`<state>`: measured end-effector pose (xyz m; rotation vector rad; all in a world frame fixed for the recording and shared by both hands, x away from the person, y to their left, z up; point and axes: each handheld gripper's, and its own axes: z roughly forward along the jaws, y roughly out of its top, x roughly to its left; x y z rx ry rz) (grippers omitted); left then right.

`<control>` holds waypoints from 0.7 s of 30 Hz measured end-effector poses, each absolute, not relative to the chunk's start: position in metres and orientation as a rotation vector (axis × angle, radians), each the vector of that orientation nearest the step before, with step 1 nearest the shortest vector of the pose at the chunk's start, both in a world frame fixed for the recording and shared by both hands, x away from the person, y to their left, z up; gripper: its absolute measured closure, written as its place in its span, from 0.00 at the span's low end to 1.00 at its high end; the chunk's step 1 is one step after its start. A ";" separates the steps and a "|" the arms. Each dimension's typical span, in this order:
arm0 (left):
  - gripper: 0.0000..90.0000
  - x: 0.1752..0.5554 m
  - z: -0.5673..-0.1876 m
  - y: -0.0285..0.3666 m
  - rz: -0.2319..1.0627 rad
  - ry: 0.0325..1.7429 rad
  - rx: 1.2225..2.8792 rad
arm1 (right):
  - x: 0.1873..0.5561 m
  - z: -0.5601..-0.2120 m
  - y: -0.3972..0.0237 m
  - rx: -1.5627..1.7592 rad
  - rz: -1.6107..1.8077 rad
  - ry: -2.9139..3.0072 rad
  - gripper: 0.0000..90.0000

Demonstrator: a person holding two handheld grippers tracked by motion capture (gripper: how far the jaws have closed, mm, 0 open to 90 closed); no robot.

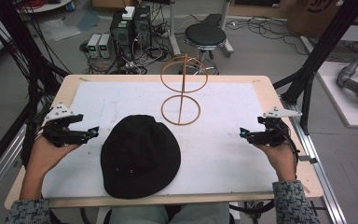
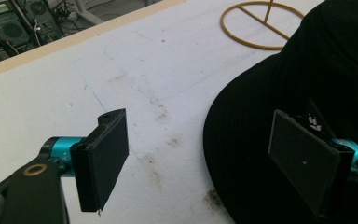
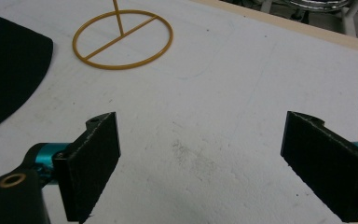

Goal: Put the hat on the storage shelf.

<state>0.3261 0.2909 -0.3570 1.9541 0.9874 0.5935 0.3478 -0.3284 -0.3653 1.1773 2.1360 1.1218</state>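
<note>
The table (image 1: 261, 84) is big and wooden with a white mat (image 1: 223, 140) on top, and the black hat (image 1: 140, 156) lies flat by the near edge, a bit left of the middle, with the gold wire stand (image 1: 182, 88) behind it toward the far edge. The left gripper (image 1: 93, 132) sits just beside the hat's left brim and is nearer to it, so the hat lies to that gripper's right, while the right gripper (image 1: 243, 134) waits well apart near the right edge. Both grippers have their jaws spread wide and hold nothing, and the room behind has computers, a stool (image 1: 205, 36) and lots of cables on the floor.
</note>
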 end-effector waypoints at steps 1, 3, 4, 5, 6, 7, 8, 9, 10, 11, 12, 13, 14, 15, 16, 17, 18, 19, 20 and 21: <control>0.23 0.326 -0.357 0.291 0.593 0.987 1.954 | 0.348 -0.365 -0.328 1.177 1.122 2.136 0.13; 0.23 0.325 -0.356 0.292 0.594 0.988 1.955 | 0.350 -0.366 -0.328 1.183 1.122 2.132 0.13; 0.23 0.325 -0.356 0.293 0.597 0.983 1.956 | 0.350 -0.366 -0.328 1.185 1.113 2.139 0.13; 0.23 0.326 -0.356 0.293 0.598 0.983 1.954 | 0.350 -0.366 -0.328 1.182 1.105 2.148 0.13; 0.23 0.326 -0.356 0.293 0.598 0.983 1.954 | 0.350 -0.366 -0.328 1.182 1.105 2.148 0.13; 0.23 0.326 -0.356 0.293 0.598 0.987 1.945 | 0.349 -0.367 -0.328 1.180 1.104 2.152 0.13; 0.23 0.326 -0.356 0.293 0.594 0.986 1.947 | 0.349 -0.367 -0.328 1.175 1.104 2.150 0.13; 0.23 0.325 -0.356 0.294 0.591 0.985 1.951 | 0.348 -0.367 -0.328 1.187 1.109 2.147 0.13; 0.23 0.325 -0.357 0.294 0.586 0.984 1.949 | 0.348 -0.366 -0.329 1.191 1.123 2.131 0.13; 0.23 0.325 -0.357 0.294 0.587 0.983 1.953 | 0.348 -0.366 -0.329 1.191 1.123 2.131 0.13; 0.23 0.325 -0.357 0.294 0.588 0.984 1.952 | 0.348 -0.365 -0.329 1.193 1.139 2.121 0.13; 0.23 0.324 -0.357 0.294 0.587 0.984 1.951 | 0.348 -0.365 -0.329 1.193 1.139 2.121 0.13; 0.23 0.324 -0.357 0.294 0.586 0.980 1.956 | 0.348 -0.365 -0.329 1.190 1.140 2.118 0.13; 0.23 0.324 -0.357 0.293 0.586 0.980 1.957 | 0.349 -0.365 -0.328 1.188 1.140 2.121 0.13; 0.23 0.324 -0.357 0.292 0.584 0.977 1.963 | 0.349 -0.365 -0.326 1.183 1.135 2.131 0.13; 0.23 0.324 -0.357 0.292 0.584 0.977 1.963 | 0.350 -0.365 -0.326 1.183 1.132 2.134 0.13; 0.23 0.324 -0.357 0.292 0.582 0.972 1.966 | 0.350 -0.366 -0.326 1.182 1.132 2.135 0.13; 0.23 0.324 -0.357 0.291 0.582 0.972 1.966 | 0.350 -0.366 -0.326 1.182 1.132 2.135 0.13; 0.23 0.324 -0.357 0.291 0.578 0.967 1.972 | 0.350 -0.366 -0.327 1.185 1.129 2.136 0.13; 0.23 0.324 -0.357 0.291 0.579 0.970 1.971 | 0.350 -0.365 -0.328 1.189 1.133 2.128 0.13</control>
